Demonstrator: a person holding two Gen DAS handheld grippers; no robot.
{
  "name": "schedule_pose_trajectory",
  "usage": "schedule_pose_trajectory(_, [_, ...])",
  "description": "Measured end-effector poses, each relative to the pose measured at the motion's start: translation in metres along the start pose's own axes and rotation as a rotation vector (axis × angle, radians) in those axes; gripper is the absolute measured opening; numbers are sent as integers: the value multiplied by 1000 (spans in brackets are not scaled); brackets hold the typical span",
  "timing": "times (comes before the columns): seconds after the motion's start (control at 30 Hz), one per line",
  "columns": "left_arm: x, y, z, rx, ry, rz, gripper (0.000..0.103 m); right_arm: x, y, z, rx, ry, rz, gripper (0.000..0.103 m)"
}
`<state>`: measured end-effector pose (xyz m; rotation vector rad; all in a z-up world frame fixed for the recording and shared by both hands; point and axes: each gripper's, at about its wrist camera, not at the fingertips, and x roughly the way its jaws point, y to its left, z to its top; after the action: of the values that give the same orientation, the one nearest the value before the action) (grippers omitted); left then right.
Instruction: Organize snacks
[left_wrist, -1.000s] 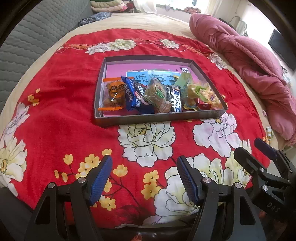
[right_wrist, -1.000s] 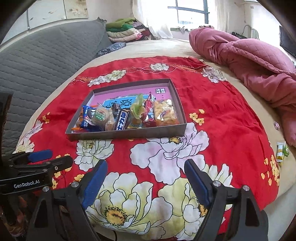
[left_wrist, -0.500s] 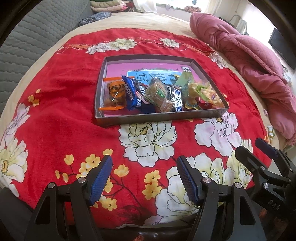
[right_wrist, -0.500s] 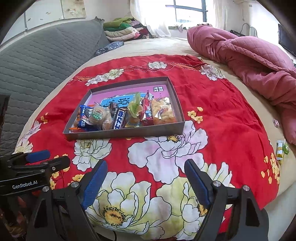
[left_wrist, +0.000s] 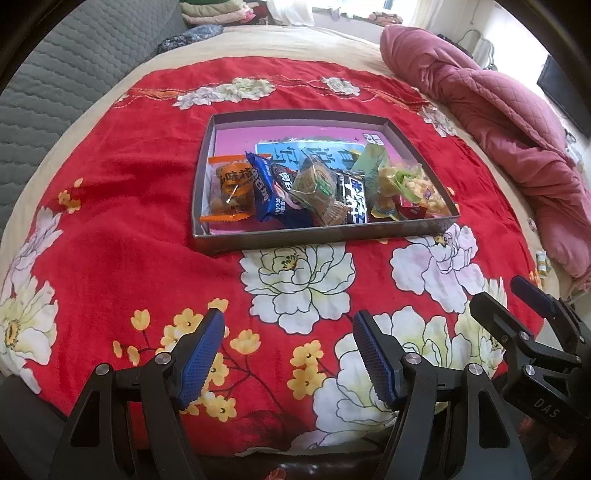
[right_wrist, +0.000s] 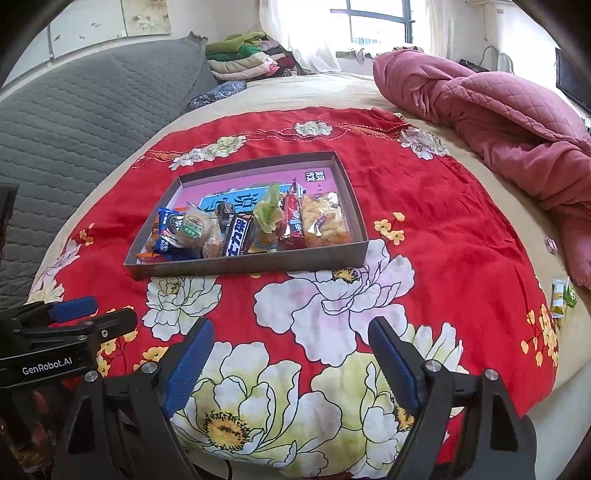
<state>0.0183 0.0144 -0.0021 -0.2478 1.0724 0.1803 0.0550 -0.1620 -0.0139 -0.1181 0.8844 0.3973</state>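
Snacks (left_wrist: 317, 192) side by side, long axes toward far rim.

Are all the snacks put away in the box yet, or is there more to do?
Nearly all, it seems. The snacks lie in a row along the near side of the box. Nothing is in hand: the left gripper and the right gripper are both open and empty, over the red flowered cloth. Left, maybe: a small green and yellow packet lies outside the box, off the cloth near the bed's edge.

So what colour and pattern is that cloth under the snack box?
The cloth is bright red with large white and small yellow flowers, clearest in the right wrist view.
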Motion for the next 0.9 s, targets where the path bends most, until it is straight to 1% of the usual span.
schedule_pose_trajectory(0.9, [1,0,0,1,2,15,74,3,0,-1,2,2,-4,85])
